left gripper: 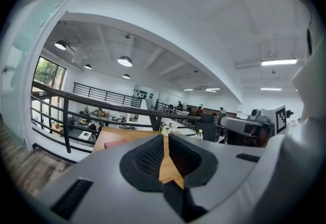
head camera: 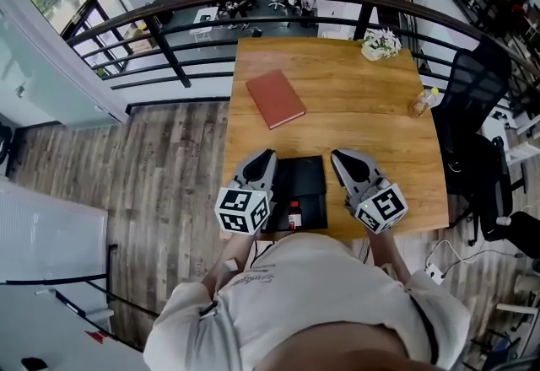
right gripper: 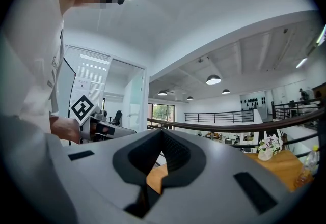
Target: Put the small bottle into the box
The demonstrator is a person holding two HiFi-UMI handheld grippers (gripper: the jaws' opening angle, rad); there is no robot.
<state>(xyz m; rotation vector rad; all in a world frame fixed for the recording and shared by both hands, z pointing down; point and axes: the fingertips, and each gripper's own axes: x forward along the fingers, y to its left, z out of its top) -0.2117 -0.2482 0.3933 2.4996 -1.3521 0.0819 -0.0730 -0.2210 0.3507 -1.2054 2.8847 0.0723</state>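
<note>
Left to right from my remote seat: the left claw (head camera: 267, 157) is closed on nothing, pointing away from me along the left side of the black box (head camera: 301, 180). The small bottle (head camera: 294, 216), with its red label, stands upright, so I'm looking down its long axis. It sits inside the box's outline at the near edge, between the two marker cubes. That puts it back toward me from both claw tips, and a bit closer to the left one. I honestly can't tell whether it's down in the box already or just perched on a shut lid at that edge; the scene fits both. The right claw (head camera: 337, 155) is also closed and empty, along the box's right side. Count on the desk (head camera: 371, 133): one box, one red book (head camera: 275, 99), one flower pot (head camera: 381, 44) and two bottles, the second a clear one (head camera: 424, 102) well off at the right edge.
</note>
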